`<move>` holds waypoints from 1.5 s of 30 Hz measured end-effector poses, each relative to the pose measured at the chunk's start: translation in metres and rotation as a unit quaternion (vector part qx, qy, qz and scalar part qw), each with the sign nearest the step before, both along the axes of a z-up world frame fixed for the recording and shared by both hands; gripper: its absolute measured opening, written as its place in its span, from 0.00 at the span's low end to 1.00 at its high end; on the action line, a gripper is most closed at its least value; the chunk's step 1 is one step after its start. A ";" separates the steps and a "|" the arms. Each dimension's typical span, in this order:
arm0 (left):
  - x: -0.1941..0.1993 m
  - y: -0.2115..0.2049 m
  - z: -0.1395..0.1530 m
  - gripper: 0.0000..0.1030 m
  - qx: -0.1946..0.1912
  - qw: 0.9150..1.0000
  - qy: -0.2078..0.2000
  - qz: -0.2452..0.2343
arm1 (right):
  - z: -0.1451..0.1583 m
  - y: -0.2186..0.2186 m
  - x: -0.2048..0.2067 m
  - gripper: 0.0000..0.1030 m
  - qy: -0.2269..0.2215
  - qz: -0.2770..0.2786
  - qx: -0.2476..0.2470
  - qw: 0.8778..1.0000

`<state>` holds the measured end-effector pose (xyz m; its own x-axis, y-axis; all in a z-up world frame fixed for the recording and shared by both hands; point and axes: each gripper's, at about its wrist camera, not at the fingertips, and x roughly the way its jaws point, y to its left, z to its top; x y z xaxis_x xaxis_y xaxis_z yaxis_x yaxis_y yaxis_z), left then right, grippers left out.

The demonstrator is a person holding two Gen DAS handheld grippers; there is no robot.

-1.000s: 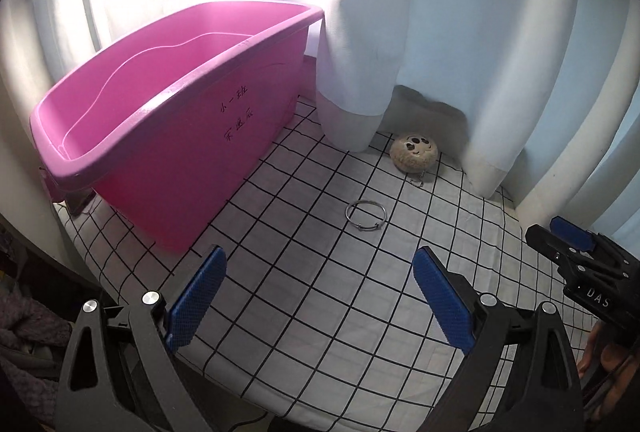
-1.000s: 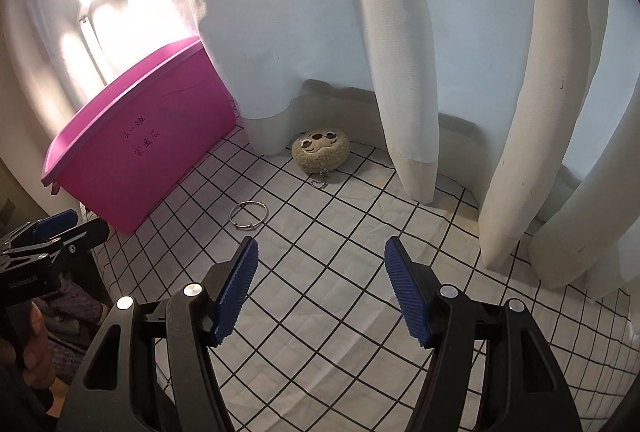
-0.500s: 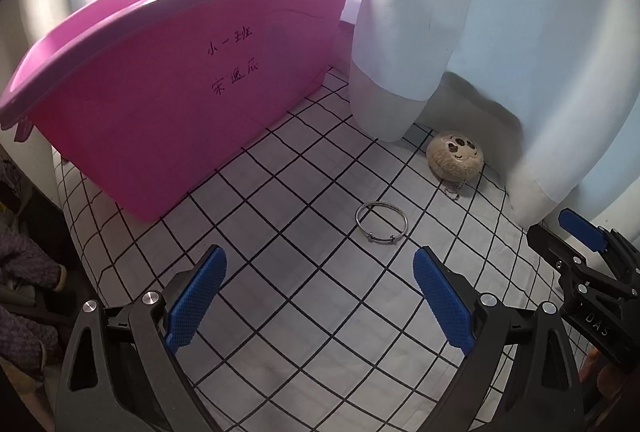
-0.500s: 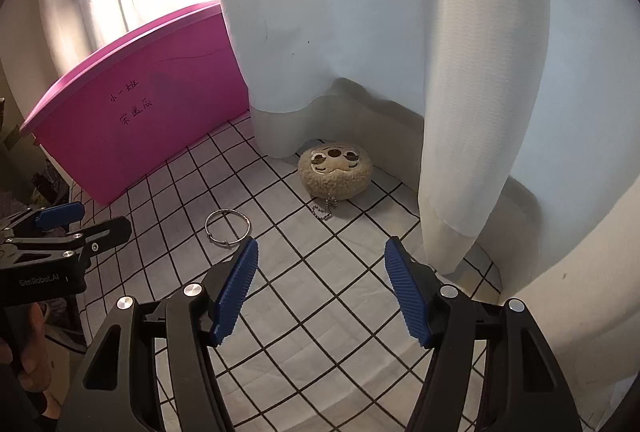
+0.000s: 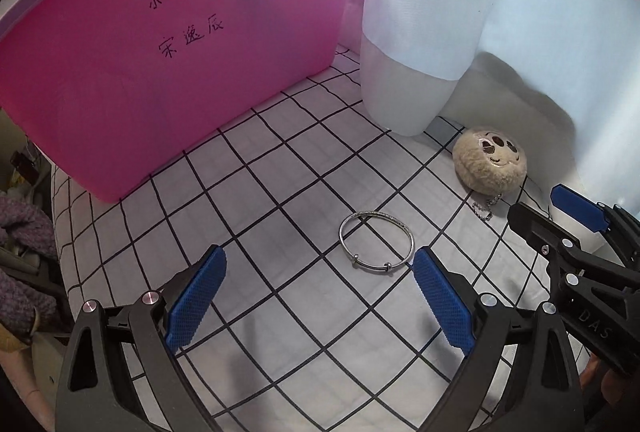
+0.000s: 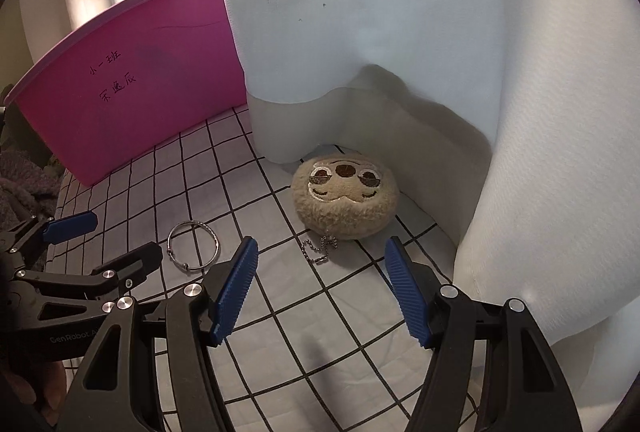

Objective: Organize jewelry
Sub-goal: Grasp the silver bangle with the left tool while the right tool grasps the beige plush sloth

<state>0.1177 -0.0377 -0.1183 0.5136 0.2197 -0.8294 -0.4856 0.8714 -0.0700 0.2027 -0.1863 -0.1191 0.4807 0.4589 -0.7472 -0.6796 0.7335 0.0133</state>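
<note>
Bin point(image 5: 168, 44) first, at the far left: the pink tub fills far more of my left view than a second ago, and its inside has dropped out of sight, so I have brought both tools lower and closer across the checked cloth point(image 5: 280, 332). It stands at the cloth's far left edge, hand-written characters on its wall.

Next along, the silver bangle point(image 5: 376, 247) lies flat near the middle of the cloth, untouched. My left gripper point(image 5: 318, 302) has its blue pads spread wide, and its right pad tip now sits just beside the bangle's near rim, where before the ring lay well ahead. I judge this the approach for a pickup, with the ring a little right of centre between the pads.

Further right, the plush keychain point(image 6: 345, 201) rests at the far right of the cloth against the white curtain point(image 6: 360, 32), its ball chain point(image 6: 320, 247) trailing toward me. My right gripper point(image 6: 322, 292) is also spread, empty, and now lined up on that chain.
</note>
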 end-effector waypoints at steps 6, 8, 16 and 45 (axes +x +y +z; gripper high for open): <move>0.009 -0.008 -0.011 0.90 -0.007 1.000 0.007 0.014 | -0.014 0.006 0.015 0.61 0.002 0.014 -0.010 1.000; 0.011 -0.011 -0.014 0.90 -0.008 1.000 0.009 0.020 | -0.017 0.006 0.019 0.61 0.002 0.018 -0.008 1.000; 0.019 -0.014 -0.025 0.90 -0.017 0.999 0.020 0.034 | -0.023 0.009 0.032 0.61 -0.002 0.025 -0.009 1.000; 0.048 -0.006 -0.042 0.95 0.011 0.998 0.019 0.058 | -0.034 0.051 0.056 0.64 -0.037 0.048 -0.040 0.997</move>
<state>0.1656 -0.0434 -0.1604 0.4509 0.2951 -0.8424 -0.5859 0.8098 -0.0300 0.2592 -0.1352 -0.1527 0.4928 0.4453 -0.7475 -0.7438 0.6614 -0.0964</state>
